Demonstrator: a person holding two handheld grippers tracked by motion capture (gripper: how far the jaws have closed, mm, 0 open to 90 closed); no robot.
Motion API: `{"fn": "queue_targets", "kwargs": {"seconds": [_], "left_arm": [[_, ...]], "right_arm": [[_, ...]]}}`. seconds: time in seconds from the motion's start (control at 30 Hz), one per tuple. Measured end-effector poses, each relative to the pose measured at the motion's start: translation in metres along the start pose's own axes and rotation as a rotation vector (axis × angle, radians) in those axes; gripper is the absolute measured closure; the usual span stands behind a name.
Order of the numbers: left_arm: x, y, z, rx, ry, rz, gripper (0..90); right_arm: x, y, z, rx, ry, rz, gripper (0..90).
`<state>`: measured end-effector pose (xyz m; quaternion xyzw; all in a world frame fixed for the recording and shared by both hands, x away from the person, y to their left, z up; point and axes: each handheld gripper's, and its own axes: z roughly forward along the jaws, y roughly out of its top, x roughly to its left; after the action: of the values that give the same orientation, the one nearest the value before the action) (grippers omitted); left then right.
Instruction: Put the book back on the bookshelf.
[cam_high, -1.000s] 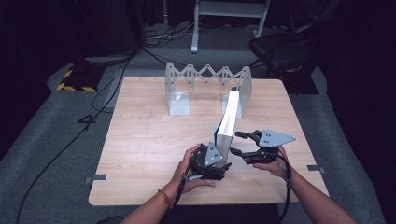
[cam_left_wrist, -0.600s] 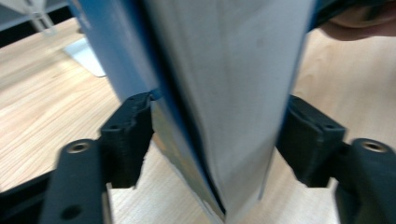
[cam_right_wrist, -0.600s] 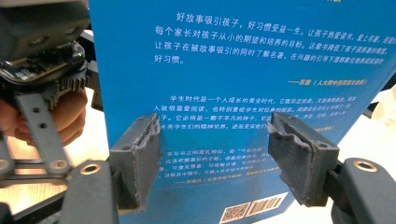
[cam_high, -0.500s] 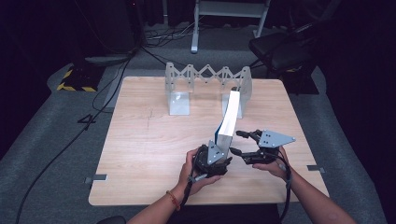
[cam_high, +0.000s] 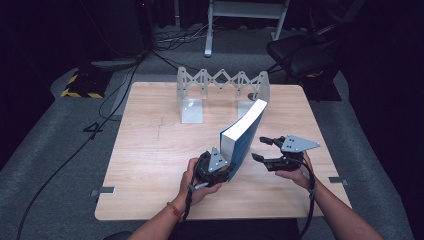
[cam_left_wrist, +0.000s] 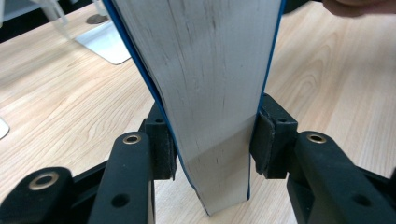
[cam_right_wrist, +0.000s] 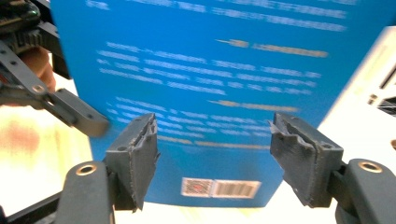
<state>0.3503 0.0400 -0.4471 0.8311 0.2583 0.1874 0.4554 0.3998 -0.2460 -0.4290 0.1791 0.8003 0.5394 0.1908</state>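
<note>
From the high view, a thick blue-covered paperback book (cam_high: 243, 134) stands tilted on the near right part of the pale wooden bench (cam_high: 150, 150), its lower near corner down by the person's hands and its top leaning away toward a grey metal expanding book rack (cam_high: 222, 82) that stands at the far edge. The white page block faces left and the blue cover faces right. The left tongs (cam_high: 220, 167) sit at the book's lower near corner, with the left hand (cam_high: 197, 182) wrapped around their body. The right tongs (cam_high: 262, 149) hover just beside the blue cover, apart from it, carried by the right hand (cam_high: 295, 172).

In the left gripper view, the book's (cam_left_wrist: 205, 93) grey-white page edges rise straight up between the two black jaws, thin blue cover lines on either side. The left tongs (cam_left_wrist: 212, 144) have just been closing, and their pads now press on both covers, pinching the book near its bottom end.

In the right gripper view, the blue back cover (cam_right_wrist: 210, 70) carries blurred lines of pale text and a barcode near its lower edge. The right tongs (cam_right_wrist: 212, 140) stand spread wide in front of it, nothing between their pads; they have just been opening a little.
</note>
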Motion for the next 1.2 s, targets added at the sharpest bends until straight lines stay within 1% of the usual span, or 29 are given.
{"fn": "queue_targets", "kwargs": {"seconds": [0.07, 0.1, 0.13, 0.17, 0.23, 0.27, 0.3, 0.33, 0.37, 0.4, 0.47, 0.5, 0.53, 0.57, 0.6, 0.67, 0.73, 0.77, 0.8, 0.83, 0.9, 0.97, 1.0, 1.03, 1.1, 1.13, 1.2], "left_arm": [[0.010, -0.001, -0.002, 0.004, -0.051, 0.020, 57.4], [0.013, -0.001, -0.003, 0.008, -0.068, 0.027, 57.4], [0.013, -0.001, -0.003, 0.008, -0.068, 0.027, 57.6], [0.020, -0.002, -0.006, 0.019, -0.109, 0.033, 57.7], [0.026, -0.002, -0.010, 0.034, -0.134, 0.056, 57.6], [0.029, -0.003, -0.012, 0.039, -0.151, 0.055, 57.7], [0.029, -0.003, -0.012, 0.039, -0.151, 0.055, 57.7], [0.033, -0.004, -0.015, 0.043, -0.169, 0.065, 57.7], [0.037, -0.005, -0.018, 0.049, -0.186, 0.068, 57.9], [0.037, -0.005, -0.018, 0.049, -0.186, 0.068, 58.0], [0.040, -0.006, -0.022, 0.060, -0.206, 0.071, 58.0], [0.041, -0.006, -0.024, 0.068, -0.209, 0.079, 58.1], [0.043, -0.008, -0.027, 0.073, -0.222, 0.082, 58.1], [0.043, -0.008, -0.027, 0.073, -0.222, 0.082, 58.2], [0.044, -0.008, -0.029, 0.080, -0.233, 0.086, 58.3], [0.045, -0.009, -0.031, 0.080, -0.250, 0.082, 58.4], [0.047, -0.011, -0.035, 0.094, -0.263, 0.092, 58.4], [0.047, -0.011, -0.035, 0.094, -0.263, 0.092, 58.5], [0.048, -0.011, -0.037, 0.097, -0.269, 0.093, 58.5], [0.048, -0.012, -0.038, 0.098, -0.274, 0.092, 58.6], [0.050, -0.014, -0.041, 0.097, -0.286, 0.091, 58.7], [0.051, -0.015, -0.044, 0.104, -0.298, 0.096, 58.8], [0.051, -0.015, -0.044, 0.104, -0.298, 0.096, 58.9], [0.051, -0.016, -0.045, 0.106, -0.305, 0.098, 58.8], [0.052, -0.016, -0.047, 0.111, -0.315, 0.099, 58.8], [0.053, -0.017, -0.048, 0.109, -0.322, 0.095, 58.7], [0.053, -0.018, -0.048, 0.106, -0.327, 0.091, 58.5]], "right_arm": [[-0.006, -0.003, -0.004, 0.006, -0.016, 0.003, 32.2], [-0.010, -0.005, -0.006, 0.008, -0.022, 0.011, 32.1], [-0.015, -0.007, -0.008, 0.005, -0.019, 0.021, 31.9], [-0.018, -0.008, -0.010, 0.014, -0.016, 0.035, 31.3], [-0.024, -0.010, -0.012, 0.041, -0.029, 0.043, 30.4], [-0.026, -0.011, -0.013, 0.050, -0.030, 0.047, 30.1], [-0.027, -0.012, -0.014, 0.053, -0.029, 0.043, 29.9], [-0.027, -0.012, -0.014, 0.053, -0.029, 0.043, 29.9], [-0.028, -0.011, -0.014, 0.053, -0.018, 0.040, 29.7], [-0.027, -0.011, -0.014, 0.052, -0.012, 0.038, 29.5], [-0.027, -0.010, -0.013, 0.052, -0.004, 0.034, 29.5], [-0.024, -0.009, -0.009, 0.052, 0.022, 0.022, 29.4], [-0.023, -0.008, -0.008, 0.052, 0.028, 0.017, 29.4], [-0.023, -0.008, -0.008, 0.052, 0.028, 0.017, 29.4], [-0.020, -0.007, -0.002, 0.054, 0.055, 0.004, 29.2], [-0.017, -0.004, 0.003, 0.050, 0.075, -0.014, 29.2], [-0.015, -0.001, 0.010, 0.052, 0.088, -0.029, 28.9], [-0.015, -0.001, 0.010, 0.052, 0.088, -0.029, 28.9], [-0.016, 0.001, 0.015, 0.047, 0.104, -0.029, 28.9], [-0.017, 0.001, 0.017, 0.051, 0.105, -0.027, 28.5], [-0.021, 0.001, 0.022, 0.038, 0.127, -0.014, 28.1], [-0.021, 0.001, 0.026, 0.042, 0.144, -0.027, 27.9], [-0.021, 0.001, 0.026, 0.042, 0.144, -0.027, 27.9], [-0.022, 0.001, 0.031, 0.036, 0.176, -0.021, 27.9], [-0.022, 0.001, 0.032, 0.038, 0.181, -0.022, 27.9], [-0.021, 0.001, 0.036, 0.049, 0.197, -0.029, 25.9], [-0.021, 0.001, 0.039, 0.046, 0.212, -0.020, 26.2]]}}
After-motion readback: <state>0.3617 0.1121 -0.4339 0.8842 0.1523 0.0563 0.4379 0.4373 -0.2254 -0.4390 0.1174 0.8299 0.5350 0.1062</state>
